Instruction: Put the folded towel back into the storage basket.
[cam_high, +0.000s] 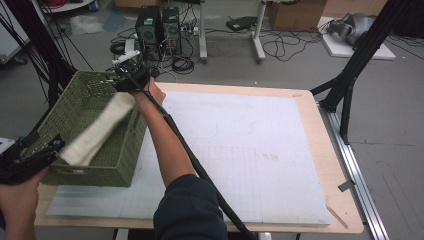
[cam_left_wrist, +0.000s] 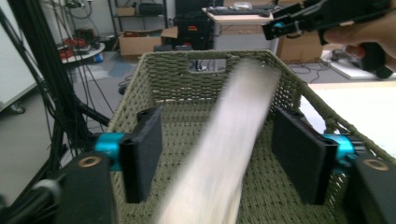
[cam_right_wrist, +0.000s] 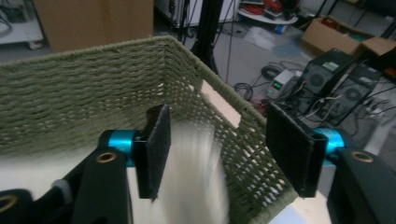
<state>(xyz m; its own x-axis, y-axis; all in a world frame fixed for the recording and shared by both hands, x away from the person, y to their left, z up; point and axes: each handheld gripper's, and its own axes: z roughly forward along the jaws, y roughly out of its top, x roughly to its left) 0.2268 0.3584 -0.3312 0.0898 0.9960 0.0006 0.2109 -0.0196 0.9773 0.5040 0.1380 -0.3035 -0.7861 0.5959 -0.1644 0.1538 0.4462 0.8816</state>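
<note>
A woven green basket sits at the left edge of the table, partly on the white mat that covers most of the tabletop. A long white roll, soft-looking and blurred by motion, lies slantwise in it, running from the near left corner toward the far right rim.

The left gripper is at the roll's near end and the right gripper at its far end, above the far rim, probably so that the long piece can be handled level and steered lengthwise into the basket. In each gripper view the jaws stand well apart with the roll between them and no pad pressing on it, so both look released. The blur suggests the roll is dropping or settling.

Apart from the roll, I can see nothing else in the basket, whose woven floor shows bare on both sides of it.
</note>
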